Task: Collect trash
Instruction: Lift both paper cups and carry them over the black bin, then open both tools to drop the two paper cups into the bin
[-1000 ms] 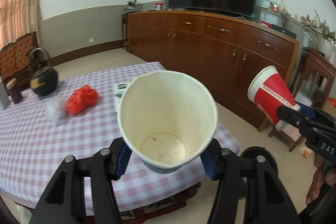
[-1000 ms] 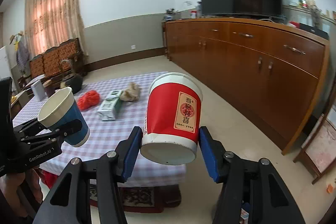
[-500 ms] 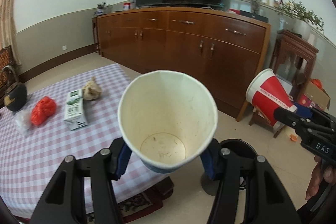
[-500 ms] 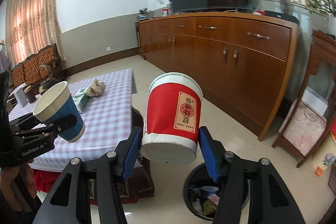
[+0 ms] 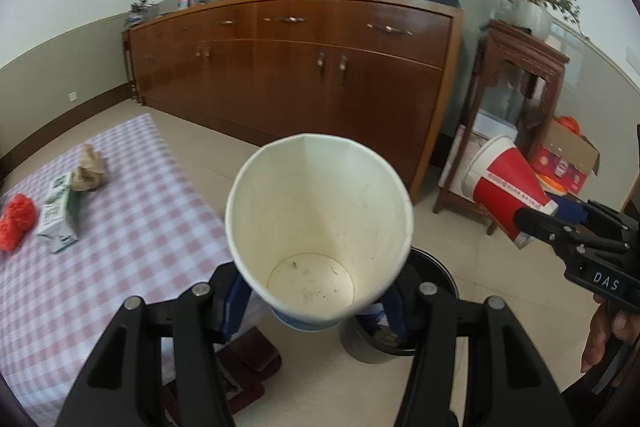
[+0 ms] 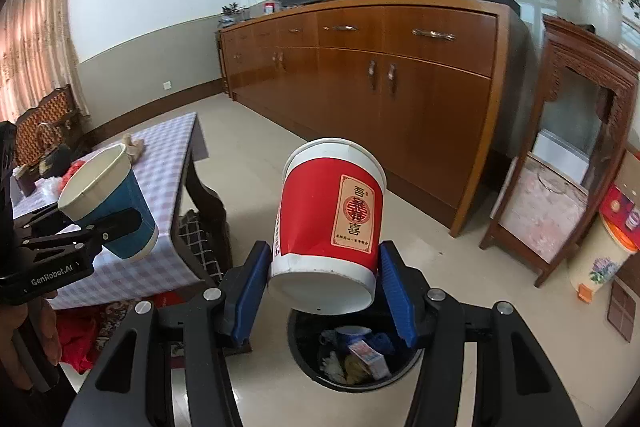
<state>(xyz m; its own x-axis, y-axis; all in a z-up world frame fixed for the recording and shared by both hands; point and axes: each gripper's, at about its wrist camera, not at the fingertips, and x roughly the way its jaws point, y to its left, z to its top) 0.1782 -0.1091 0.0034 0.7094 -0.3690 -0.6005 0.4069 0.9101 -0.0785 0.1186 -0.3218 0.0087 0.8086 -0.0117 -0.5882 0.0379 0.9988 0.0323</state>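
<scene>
**Both cups held above the trash bin**

Now, from the left wrist view, the left gripper [image 5: 318, 301] is clamped on a blue paper cup [image 5: 320, 227], its blue pads pressed against the cup's lower sides. The cup's open mouth faces the camera and its white inside is empty apart from faint stains on the bottom. Directly beneath and behind the cup sits the black trash bin [image 5: 436, 267] on the tiled floor, mostly hidden by the cup. To the left of the bin stands the table with a checked cloth [image 5: 132, 247], and on it lie a small carton [image 5: 58, 211], a crumpled brown paper [image 5: 90, 169] and a red mesh ball [image 5: 16, 221]. To the right of the bin, higher up, the right gripper [image 5: 536, 217] grips a red paper cup [image 5: 504, 189], tilted with its mouth pointing up and left.

Seen from the right wrist view, the right gripper [image 6: 324, 283] is closed on the red paper cup [image 6: 330, 223], which is tipped so its white base faces the camera. The trash bin [image 6: 304, 355] lies straight below the cup, open, with wrappers and other litter inside. Left of the bin, the left gripper [image 6: 116, 227] holds the blue paper cup [image 6: 110, 203] by its lower half, above the table [image 6: 164, 195] edge. A wooden sideboard [image 6: 400, 87] stands behind the bin along the wall.
</scene>
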